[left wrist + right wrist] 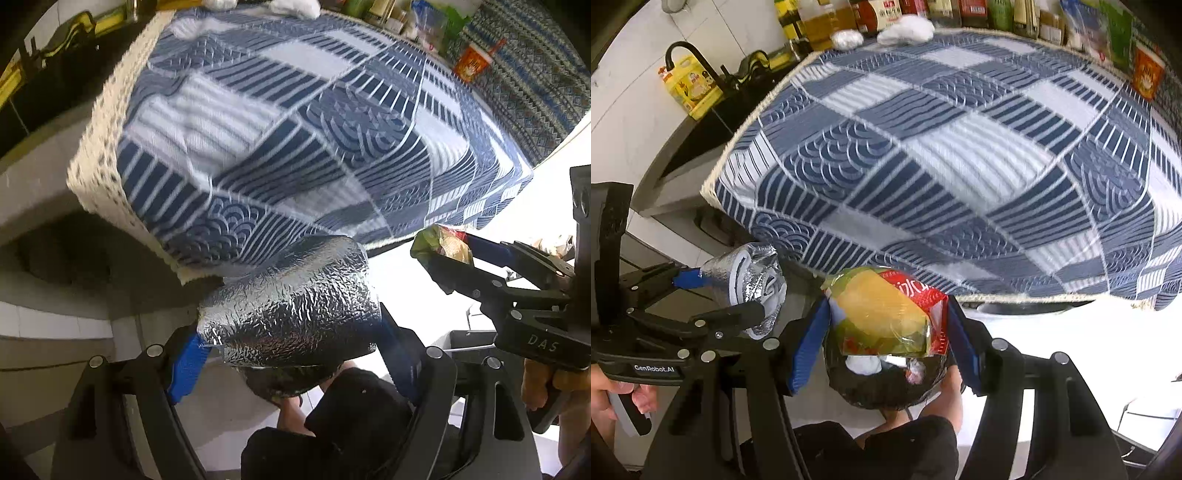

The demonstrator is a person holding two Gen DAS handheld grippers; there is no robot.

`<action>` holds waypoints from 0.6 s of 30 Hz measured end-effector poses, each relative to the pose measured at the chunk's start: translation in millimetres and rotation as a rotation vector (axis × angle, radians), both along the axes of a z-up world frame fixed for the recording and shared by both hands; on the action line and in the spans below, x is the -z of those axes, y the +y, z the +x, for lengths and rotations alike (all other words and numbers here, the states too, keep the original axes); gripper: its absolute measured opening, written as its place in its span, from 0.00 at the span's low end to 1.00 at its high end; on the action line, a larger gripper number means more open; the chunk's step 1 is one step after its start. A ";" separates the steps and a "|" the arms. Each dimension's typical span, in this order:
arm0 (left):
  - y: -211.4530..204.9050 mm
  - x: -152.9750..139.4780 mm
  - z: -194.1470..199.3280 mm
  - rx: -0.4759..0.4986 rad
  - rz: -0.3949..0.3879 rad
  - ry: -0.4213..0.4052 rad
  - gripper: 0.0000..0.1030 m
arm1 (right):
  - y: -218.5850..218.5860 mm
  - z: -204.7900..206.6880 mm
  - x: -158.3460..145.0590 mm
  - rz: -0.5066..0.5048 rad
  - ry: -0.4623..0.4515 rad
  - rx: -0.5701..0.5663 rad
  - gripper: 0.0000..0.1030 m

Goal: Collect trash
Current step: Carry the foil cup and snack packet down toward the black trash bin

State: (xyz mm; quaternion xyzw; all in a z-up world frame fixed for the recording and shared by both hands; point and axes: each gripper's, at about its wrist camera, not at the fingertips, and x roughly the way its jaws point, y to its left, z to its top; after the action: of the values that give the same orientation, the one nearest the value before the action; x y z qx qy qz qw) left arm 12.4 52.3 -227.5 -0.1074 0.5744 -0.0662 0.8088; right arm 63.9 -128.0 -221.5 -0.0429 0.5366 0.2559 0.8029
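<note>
My left tongs (291, 328) clamp a crinkled silver foil roll (291, 310) with white foam lining; my right tongs (886, 332) pinch a glossy red, yellow and green snack wrapper (886, 314); both blue ribbed pads (809, 343) press their loads; just below the right tongs gapes a round black bin (886, 387) holding white scraps; beyond both tongs spreads a bench under a blue-and-white patchwork cloth (960, 147) with wave and stripe panels, two white crumpled tissues (905, 29) at its far edge; behind stand bottles (827, 22); far left of the right tongs, a yellow oil jug (690, 88); "GenRobot.AI" marks my left handle; "DAS" the right.
</note>
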 end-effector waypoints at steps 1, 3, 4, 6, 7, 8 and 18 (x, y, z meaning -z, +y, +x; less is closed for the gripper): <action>-0.3 3.9 -0.7 0.001 -0.002 0.009 0.77 | 0.3 -0.8 5.2 -0.004 0.012 -0.001 0.61; -1.1 14.0 -2.1 0.003 -0.004 0.032 0.77 | 1.2 -1.5 12.8 -0.007 0.031 -0.003 0.61; -1.7 17.2 -2.4 0.004 -0.004 0.039 0.77 | 1.4 -2.0 17.1 -0.006 0.042 -0.002 0.61; -2.6 26.6 -2.6 0.005 -0.007 0.061 0.77 | 1.6 -3.3 24.0 -0.009 0.059 -0.003 0.61; -3.1 30.3 -2.8 0.004 -0.002 0.067 0.77 | 2.7 -3.5 27.7 -0.012 0.067 -0.004 0.61; -4.0 33.0 -2.5 0.006 0.005 0.071 0.77 | 3.0 -4.0 32.7 -0.014 0.080 -0.005 0.61; -3.7 74.0 -2.0 -0.004 -0.016 0.160 0.77 | 2.1 -4.6 69.8 -0.035 0.167 -0.003 0.61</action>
State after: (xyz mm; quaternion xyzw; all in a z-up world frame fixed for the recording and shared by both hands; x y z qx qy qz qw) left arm 10.4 48.7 -301.5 -0.1198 0.6364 -0.0602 0.7597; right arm 59.3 -125.9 -291.3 -0.0362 0.6060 0.2504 0.7542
